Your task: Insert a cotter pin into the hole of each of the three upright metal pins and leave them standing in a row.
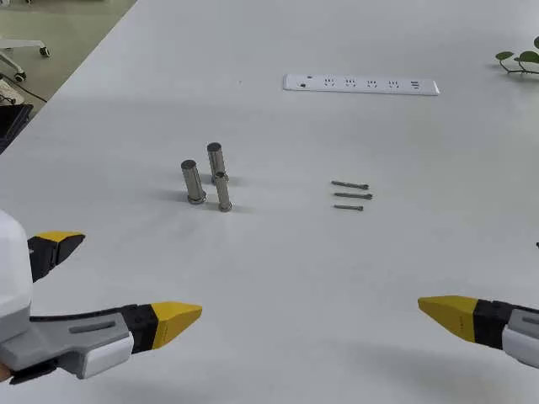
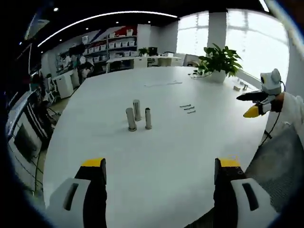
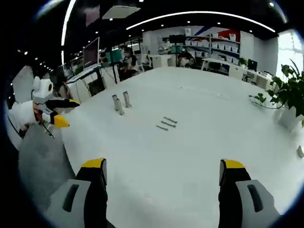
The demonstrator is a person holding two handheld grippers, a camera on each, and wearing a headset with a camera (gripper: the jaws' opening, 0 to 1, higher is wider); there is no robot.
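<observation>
Three upright metal pins stand in a tight cluster left of the table's middle, also seen as metal pins and metal pins. To their right lie three small cotter pins side by side, the cotter pins and cotter pins flat on the white table. My left gripper is open at the near left, well short of the pins, its jaws wide apart with nothing between them. My right gripper is open at the near right, one yellow fingertip showing.
A white power strip lies at the far side of the table. Green plant leaves reach in at the far right edge; a potted plant stands beyond. Floor and a chair base lie past the table's left edge.
</observation>
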